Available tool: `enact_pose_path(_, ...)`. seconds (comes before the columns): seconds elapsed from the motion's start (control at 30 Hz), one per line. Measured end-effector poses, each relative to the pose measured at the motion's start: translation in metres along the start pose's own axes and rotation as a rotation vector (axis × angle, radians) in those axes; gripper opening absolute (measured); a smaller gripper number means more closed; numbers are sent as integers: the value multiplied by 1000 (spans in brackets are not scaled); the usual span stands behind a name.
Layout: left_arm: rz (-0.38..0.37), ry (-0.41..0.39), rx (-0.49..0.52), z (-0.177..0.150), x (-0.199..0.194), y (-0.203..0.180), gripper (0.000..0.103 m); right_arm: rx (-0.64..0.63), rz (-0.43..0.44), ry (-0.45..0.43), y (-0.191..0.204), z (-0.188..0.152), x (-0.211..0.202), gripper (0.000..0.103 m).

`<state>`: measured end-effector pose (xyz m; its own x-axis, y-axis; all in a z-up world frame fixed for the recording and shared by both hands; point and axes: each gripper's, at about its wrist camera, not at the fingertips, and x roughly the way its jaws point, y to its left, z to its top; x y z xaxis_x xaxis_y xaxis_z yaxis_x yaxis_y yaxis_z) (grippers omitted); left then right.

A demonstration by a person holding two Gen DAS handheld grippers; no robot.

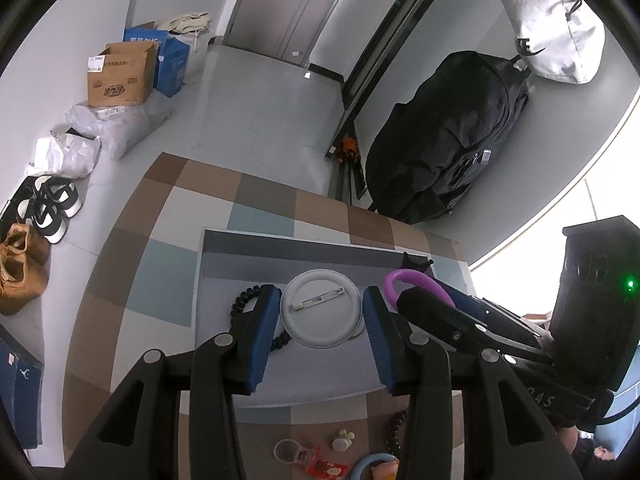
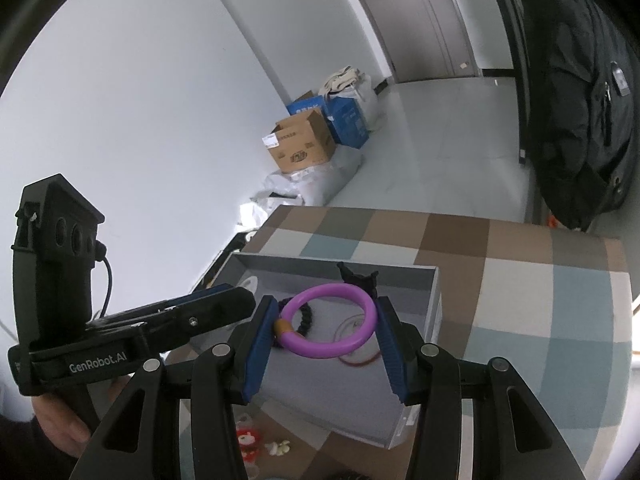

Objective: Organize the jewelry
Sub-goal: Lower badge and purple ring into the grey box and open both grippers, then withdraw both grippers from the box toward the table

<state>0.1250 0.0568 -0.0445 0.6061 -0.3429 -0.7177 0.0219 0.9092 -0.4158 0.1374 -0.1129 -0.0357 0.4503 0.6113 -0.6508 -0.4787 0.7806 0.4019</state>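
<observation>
1. Presently the white badge (image 1: 319,307) is seen between the left gripper (image 1: 320,312) pads, pin side up, its pin bar lying roughly crosswise from pad to pad. Both rim edges meet the blue pads (image 1: 265,320), so it is judged gripped at a middling spread, above the grey tray (image 1: 224,248).
2. The purple bangle (image 2: 331,322) is spanned by the right gripper (image 2: 326,330), fingers about half apart, with a pad against each outer side; it is judged held, ring tilted toward the camera, orange joint by the left pad.
3. Both pieces are over the tray floor, badge toward the tray's left, bangle toward its right. The right gripper is the nearer to the far right corner, where a small black figure (image 2: 357,276) stands.
4. Lying on the tray floor are noted a black bead bracelet (image 1: 244,300), partly behind the left finger, and a thin red ring (image 2: 356,354) under the bangle. Either could be landed on at set-down.
5. The two grippers are close side by side; the left one's fingers reach in beside the bangle, so crowding is judged the main risk.
6. Loose trinkets (image 1: 320,456) remain on the checked cloth (image 1: 160,240) in front of the tray, unsorted.
</observation>
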Motion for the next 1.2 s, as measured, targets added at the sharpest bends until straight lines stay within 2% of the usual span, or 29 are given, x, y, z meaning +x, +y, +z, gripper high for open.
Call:
enact_pose_path(0.23, 12, -1, -9, 2, 2, 1, 38, 12, -5, -8, -2, 0, -1, 50)
enact_pose_path(0.27, 3, 3, -22, 3, 3, 2, 39, 4, -12, -17, -1, 0, -3, 58)
enact_pose_path(0.33, -25, 22, -62, 4, 5, 6, 54, -15, -23, -41, 1, 0, -8, 72)
enact_pose_path(0.37, -25, 27, -81, 4, 5, 8, 68, -17, -17, -55, 2, 0, -12, 72)
enact_pose_path(0.4, -29, 21, -92, 4, 4, 9, 70, -17, -10, -63, 2, 1, -14, 72)
enact_pose_path(0.53, -51, -15, -99, 5, -5, 8, 70, -13, -19, -110, 3, 0, -29, 80)
enact_pose_path(0.63, -37, -45, -77, 4, -13, 4, 70, -1, -30, -134, 1, -1, -39, 88)
enact_pose_path(0.77, 1, -76, -48, 1, -22, 0, 70, 5, -51, -162, 0, -5, -51, 96)
enact_pose_path(0.83, 46, -109, -44, -3, -30, 0, 70, 8, -53, -172, 1, -8, -56, 99)
enact_pose_path(1.0, 96, -147, -27, -9, -42, 6, 70, 2, -73, -191, 4, -16, -71, 103)
enact_pose_path(1.2, 142, -140, -12, -24, -51, 7, 70, -7, -84, -195, 11, -27, -82, 103)
